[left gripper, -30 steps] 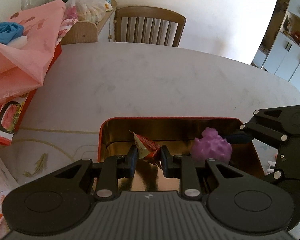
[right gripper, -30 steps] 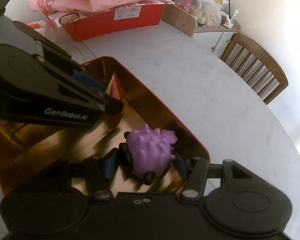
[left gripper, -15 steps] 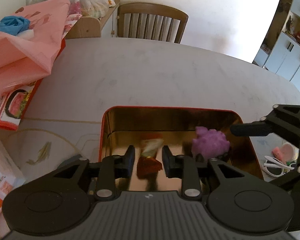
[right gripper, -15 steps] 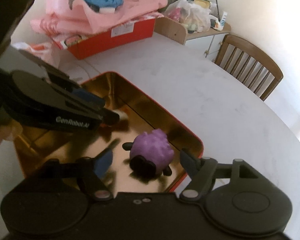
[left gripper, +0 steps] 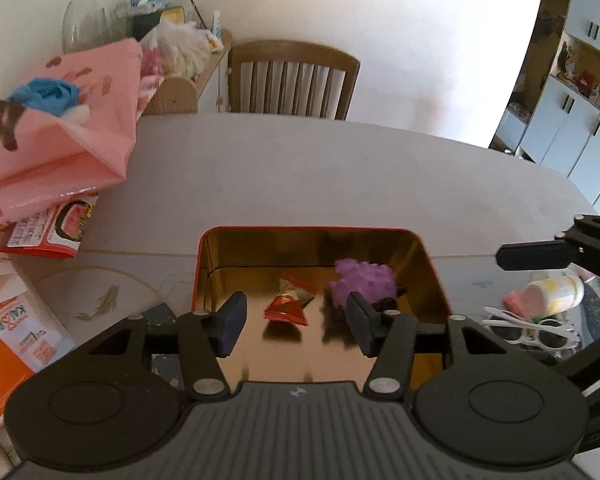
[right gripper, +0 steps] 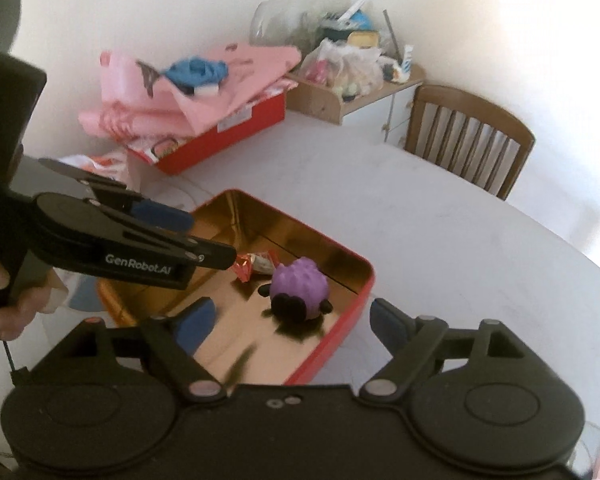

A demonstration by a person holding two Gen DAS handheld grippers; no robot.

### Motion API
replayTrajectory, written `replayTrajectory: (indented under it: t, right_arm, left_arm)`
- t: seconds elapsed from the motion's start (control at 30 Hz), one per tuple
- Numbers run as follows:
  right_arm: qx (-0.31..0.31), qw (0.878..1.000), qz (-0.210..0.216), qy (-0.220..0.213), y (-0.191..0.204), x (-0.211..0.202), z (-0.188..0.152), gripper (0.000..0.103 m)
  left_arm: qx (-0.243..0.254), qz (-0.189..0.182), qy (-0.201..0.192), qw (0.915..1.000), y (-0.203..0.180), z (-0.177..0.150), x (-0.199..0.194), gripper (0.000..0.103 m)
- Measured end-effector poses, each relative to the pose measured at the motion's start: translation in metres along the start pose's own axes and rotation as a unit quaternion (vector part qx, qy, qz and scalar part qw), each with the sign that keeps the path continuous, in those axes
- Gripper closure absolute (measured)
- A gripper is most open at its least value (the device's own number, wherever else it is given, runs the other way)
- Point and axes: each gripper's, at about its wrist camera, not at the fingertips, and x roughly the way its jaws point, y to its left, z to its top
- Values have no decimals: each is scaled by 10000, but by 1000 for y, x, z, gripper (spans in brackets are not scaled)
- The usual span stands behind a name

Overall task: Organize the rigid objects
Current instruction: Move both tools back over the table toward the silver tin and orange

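Left wrist view: left tongs [left gripper: 294,322] w/ jaws apart and opening, nothing clamped. Just ahead of them, betw. the two pads but lower down, a red snack packet [left gripper: 290,300] lies on the gold floor of a red-rimmed tin box [left gripper: 300,232]. Purple spiky toy [left gripper: 362,282] sits just beyond the right-hand pad, also inside the tin, right of the packet and near it. Right tongs' finger pokes in from the right edge, clear of the tin. White glasses [left gripper: 530,330] and a pink-yellow cup [left gripper: 548,292] on the surface right of the tin; pink bag [left gripper: 60,128] far left.

Right wrist view: right tongs [right gripper: 292,320] spread wide and opening, empty. Purple toy [right gripper: 300,286] rests on the tin floor ahead, betw. the pads' line but not touched. Packet [right gripper: 252,266] beyond it, left. Tin's red wall [right gripper: 340,320] runs under the right-hand pad. Left tongs [right gripper: 188,232] reach in from the left over the tin, held by a hand [right gripper: 8,304]. Wooden chair [right gripper: 468,140] across the surface [right gripper: 440,240].
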Motion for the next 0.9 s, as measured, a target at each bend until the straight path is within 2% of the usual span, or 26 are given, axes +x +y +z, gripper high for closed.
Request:
replayTrajectory:
  t: [0.17,0.27,0.43,0.5,0.57,0.7,0.9]
  right_arm:
    - [242,9995,-60,-196,-8,-35,-11,12]
    - [376,9988,-107,-296,-15,-58,-22,7]
    - [658,9968,-185,-415,-29,-92,-40,2]
    - [772,9956,-245,-472,-37,-106,-49,2]
    - [887,9943,-305,-514,-45,-118,-59,1]
    - [1097,9910,-454,-621,-64,-143,-79,0]
    - [1401,9848,-744,-703,-98,-172,-110,0]
  left_arm:
    - [55,-98,-189,9998,-19,-2,-23,49]
    - [107,-209,-265,9994,-34,-5,-36,42]
    - [179,-386,-334,9985,-63,-11,-53,40]
    - [208,-419,-350,9983,-73,-13,-58,39]
    - [202,-465,-370,9980,-84,-15,-63,34]
    - [263,-532,-444,9973,-107,-18,-71,32]
    - [256,-553,-485,9970,-137,-22,-74,25]
